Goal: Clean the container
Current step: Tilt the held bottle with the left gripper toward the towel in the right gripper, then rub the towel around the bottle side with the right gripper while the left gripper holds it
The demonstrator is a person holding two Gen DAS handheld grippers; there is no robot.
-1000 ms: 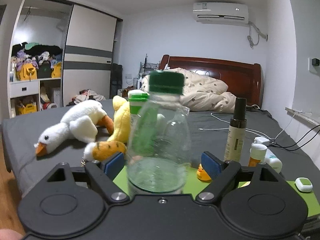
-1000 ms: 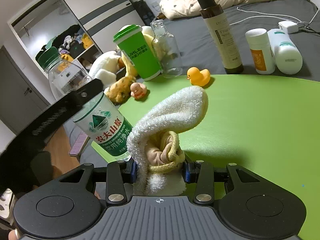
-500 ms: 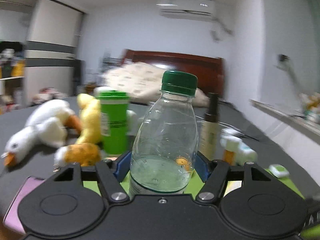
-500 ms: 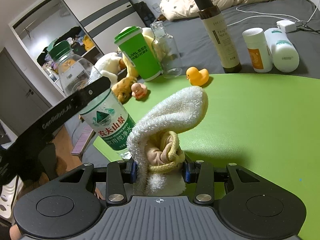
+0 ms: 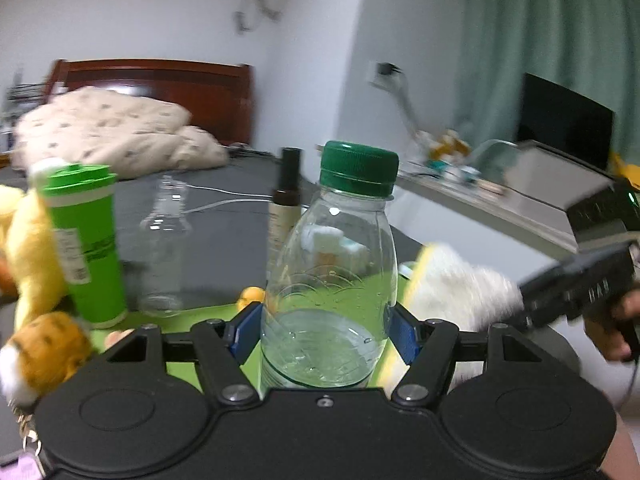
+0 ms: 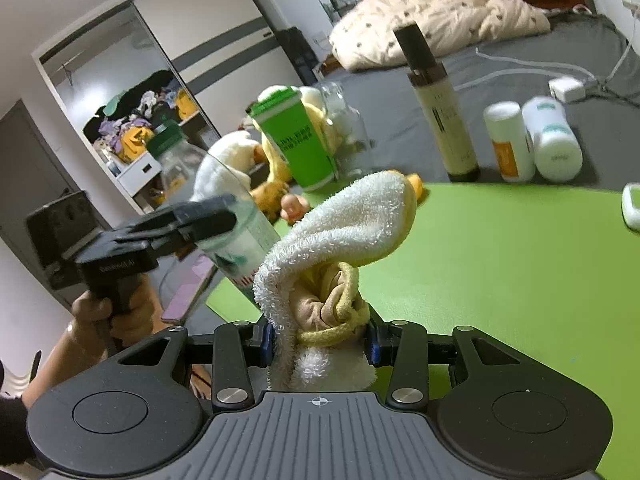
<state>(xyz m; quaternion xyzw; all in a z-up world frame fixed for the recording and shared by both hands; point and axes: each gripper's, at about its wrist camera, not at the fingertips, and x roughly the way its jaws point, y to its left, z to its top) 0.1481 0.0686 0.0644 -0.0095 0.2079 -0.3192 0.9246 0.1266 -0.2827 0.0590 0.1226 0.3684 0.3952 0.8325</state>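
Observation:
My left gripper (image 5: pixel 326 330) is shut on a clear plastic water bottle (image 5: pixel 332 276) with a green cap, held upright above the green mat (image 5: pixel 188 316). The bottle also shows at the left of the right wrist view (image 6: pixel 236 224), clamped in the left gripper (image 6: pixel 208 220). My right gripper (image 6: pixel 318 342) is shut on a bunched white and yellow cloth (image 6: pixel 340 236). In the left wrist view the cloth (image 5: pixel 452 288) sits just right of the bottle, close to it; whether they touch I cannot tell.
A green cup (image 6: pixel 296 140), an empty glass bottle (image 6: pixel 348 132), a tall brown-capped bottle (image 6: pixel 440 112), two white pill bottles (image 6: pixel 532 140), plush toys (image 5: pixel 36 280) and small rubber ducks (image 5: pixel 250 296) stand along the mat's (image 6: pixel 500 264) far edge. The bed lies behind.
The left gripper closed on the bottle, lifted it and swung right with it, toward the cloth. The right gripper with the cloth has barely moved.

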